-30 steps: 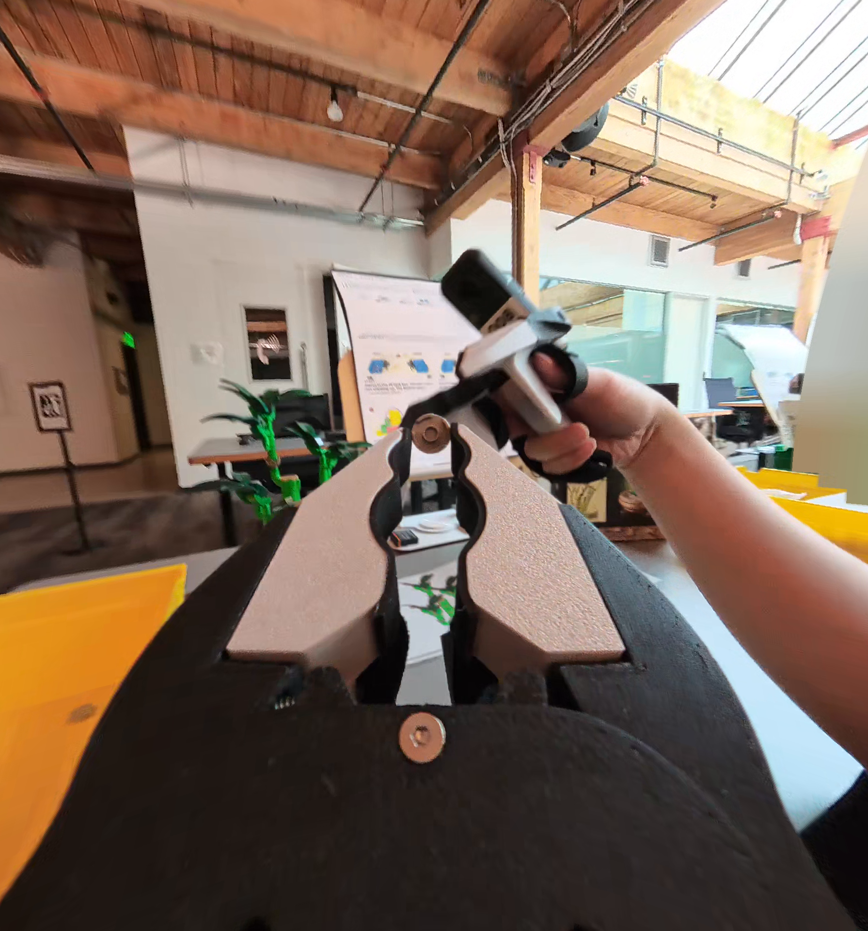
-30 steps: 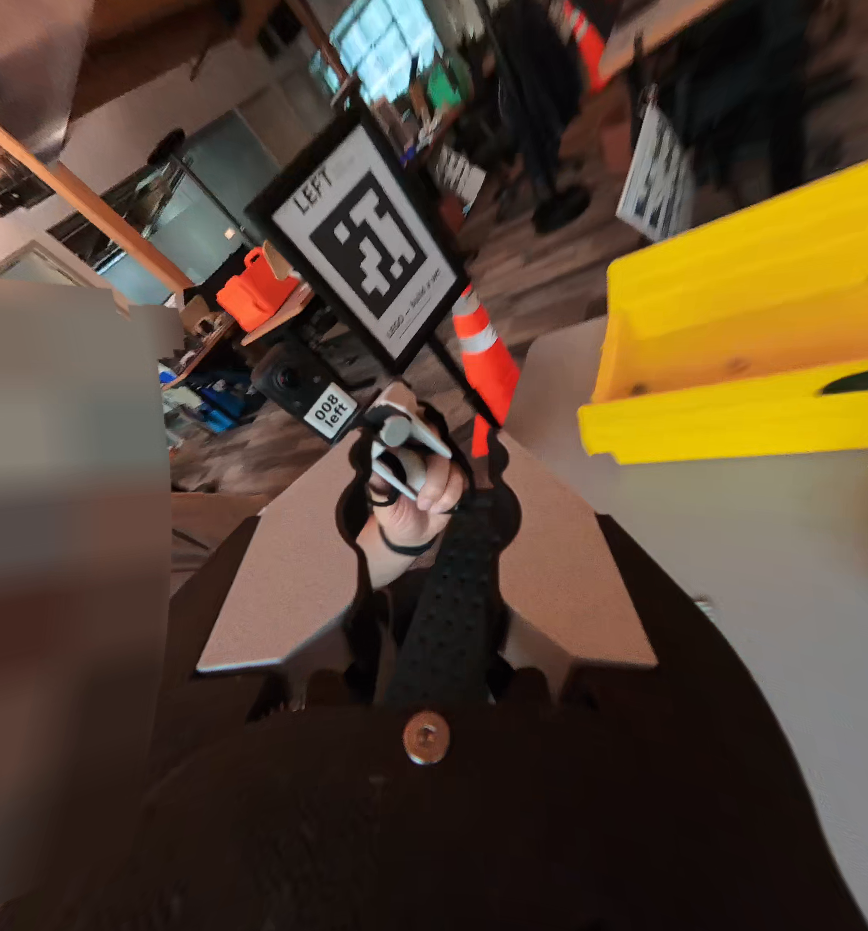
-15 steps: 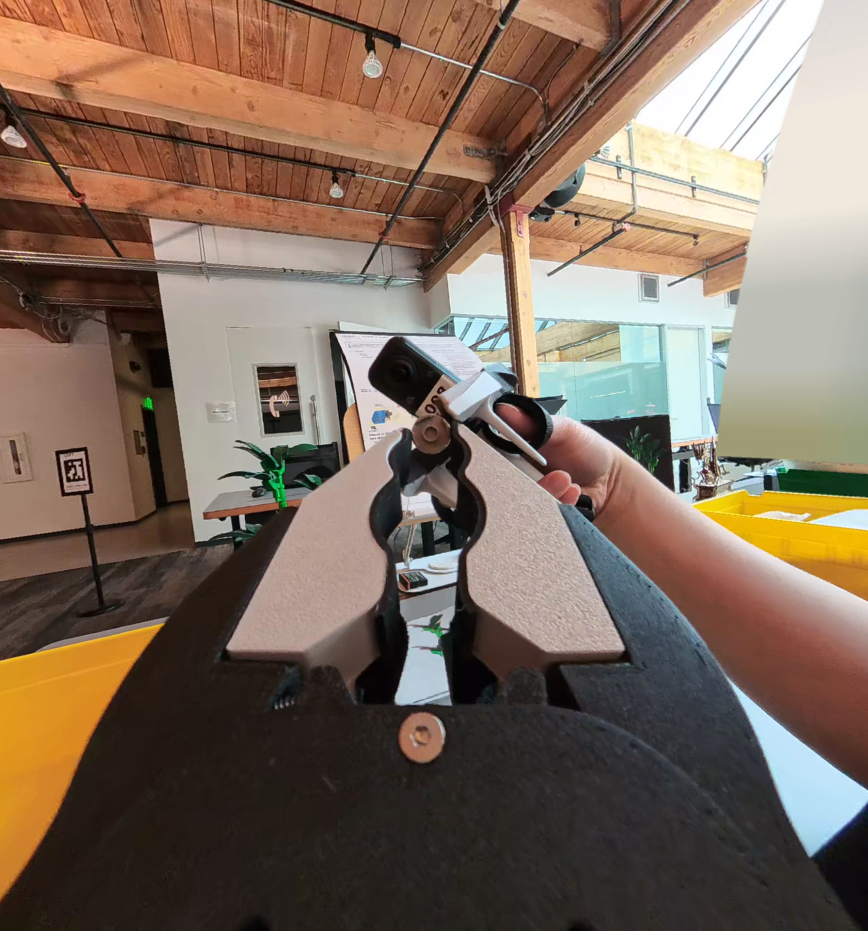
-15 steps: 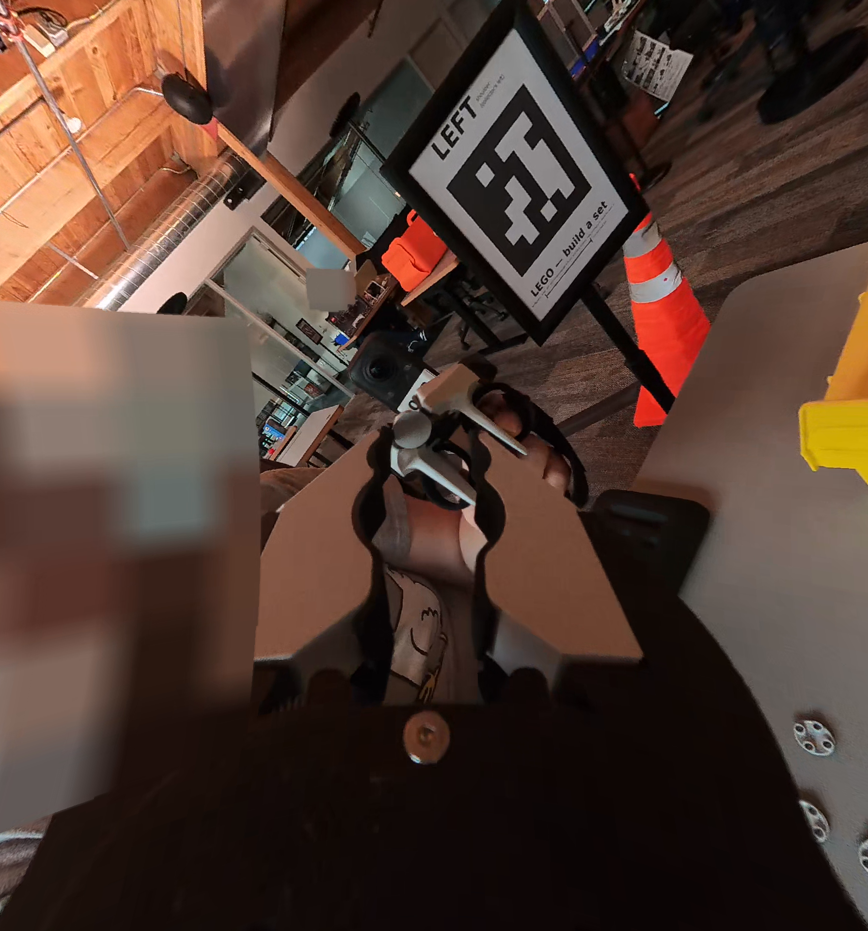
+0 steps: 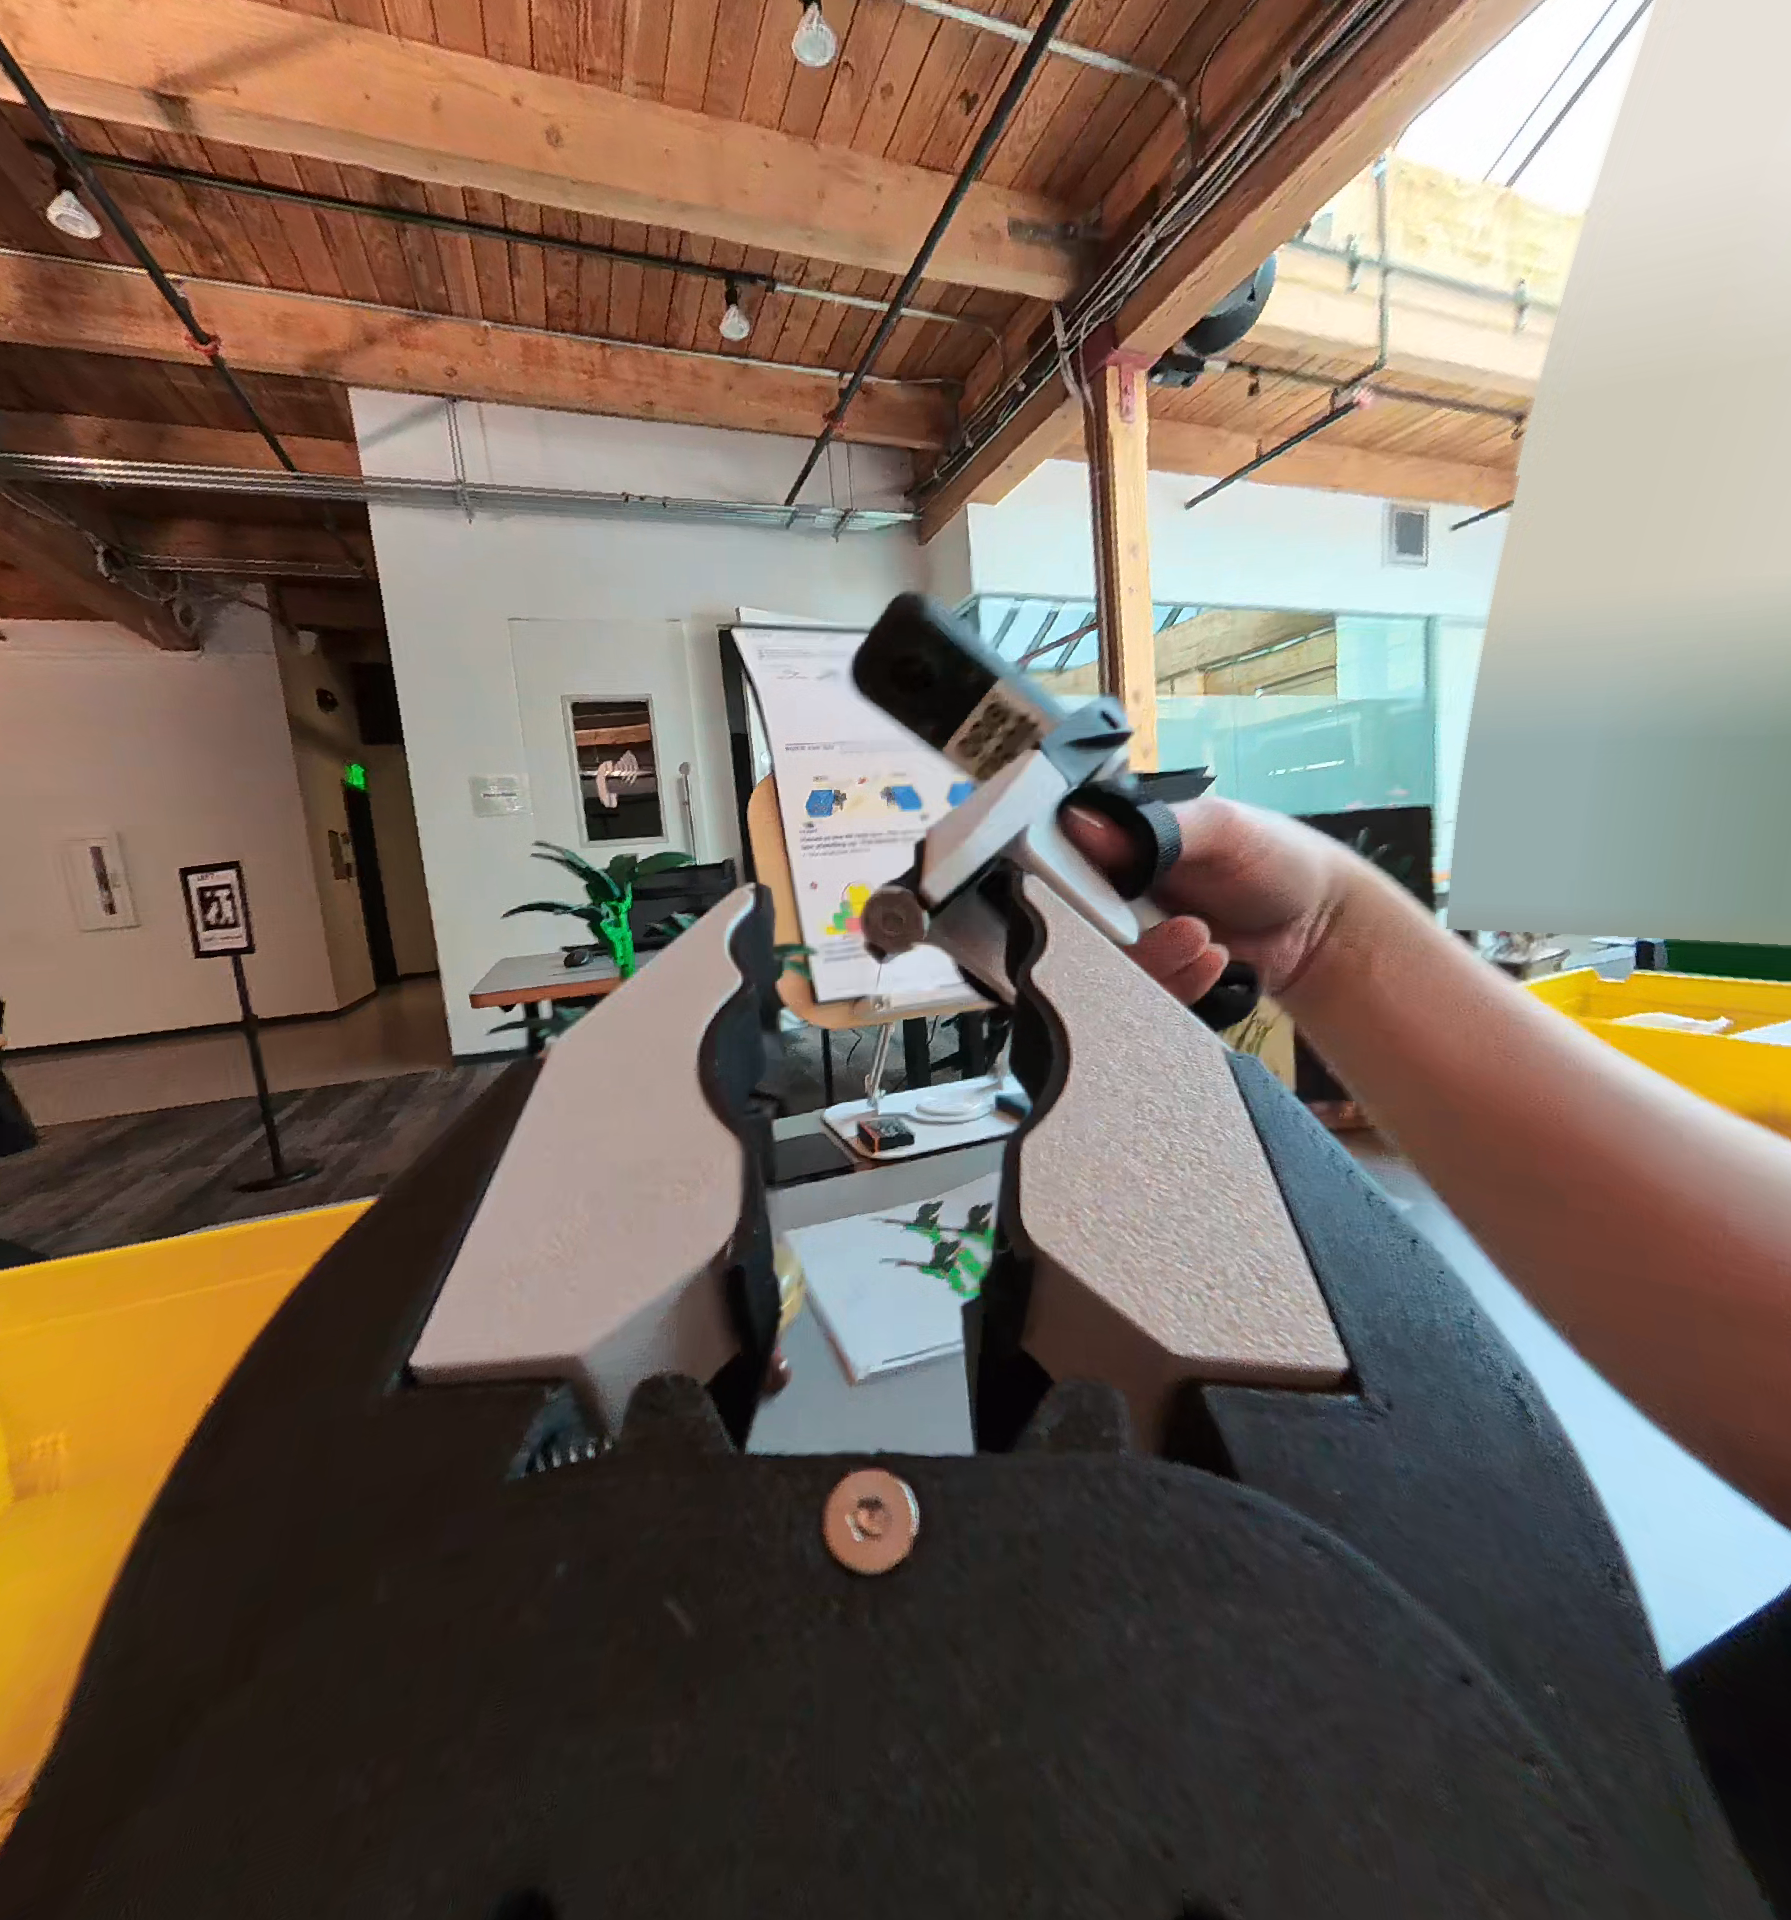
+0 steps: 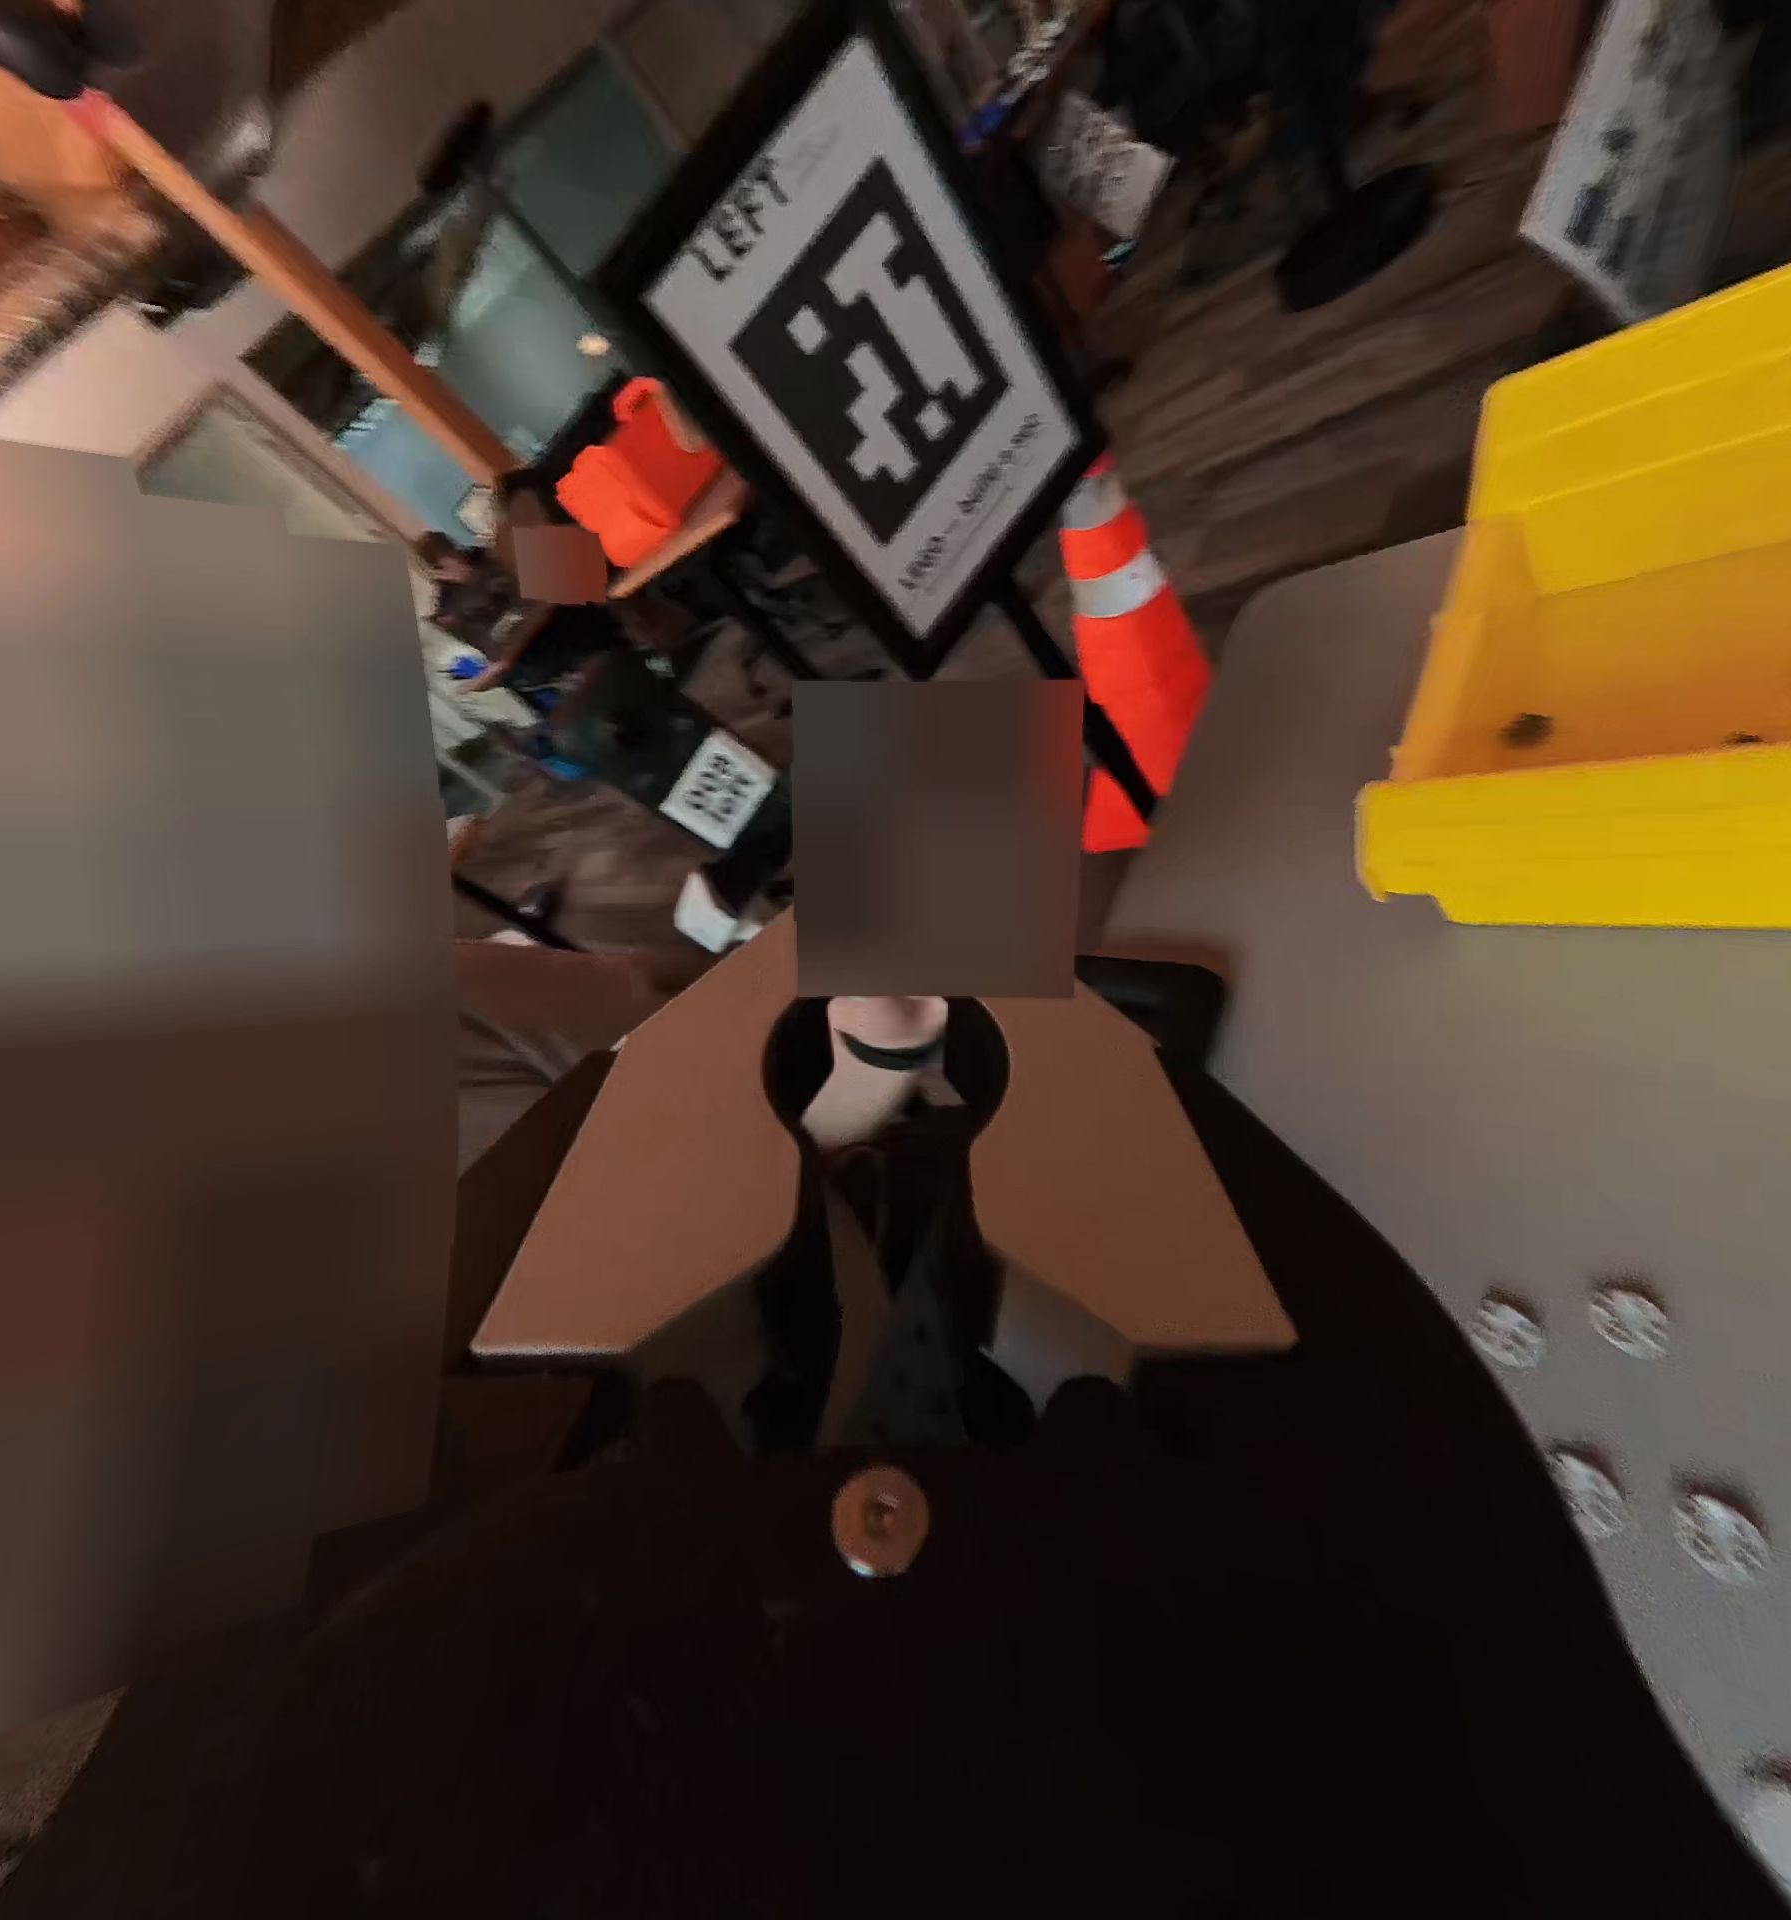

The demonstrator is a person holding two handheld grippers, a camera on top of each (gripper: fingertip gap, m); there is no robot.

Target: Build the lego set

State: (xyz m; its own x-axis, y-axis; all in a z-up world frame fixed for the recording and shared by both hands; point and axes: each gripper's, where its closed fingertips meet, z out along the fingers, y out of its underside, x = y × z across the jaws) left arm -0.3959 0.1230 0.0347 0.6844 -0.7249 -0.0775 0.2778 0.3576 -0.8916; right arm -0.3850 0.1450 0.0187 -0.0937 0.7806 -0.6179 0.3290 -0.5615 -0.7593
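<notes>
My left gripper (image 5: pixel 886 904) is raised above the table, open and empty. Just beyond its tips is the back of my right gripper (image 5: pixel 984 790), held in a person's hand (image 5: pixel 1234 904). A booklet with green shapes on its page (image 5: pixel 870 1309) lies on the table below. In the right wrist view, which is blurred, my right gripper (image 6: pixel 886 1023) points at the hand holding the left gripper. A narrow gap shows between its fingers, with a wrist (image 6: pixel 875 1081) seen through it. A mosaic patch covers its tips. Nothing is in its jaws. Small round white pieces (image 6: pixel 1618 1325) lie on the grey table (image 6: pixel 1390 1039).
Yellow bins stand at the left (image 5: pixel 91 1403) and right (image 5: pixel 1722 1049) of the table, and one shows in the right wrist view (image 6: pixel 1618 810). A black-and-white marker sign (image 6: pixel 870 343) and an orange cone (image 6: pixel 1130 644) stand on the floor beyond the table's edge.
My left gripper's jaws have opened wider. The right gripper has shifted up and to the right in front of it. The right wrist view has swung and blurred, and its jaws look narrower.
</notes>
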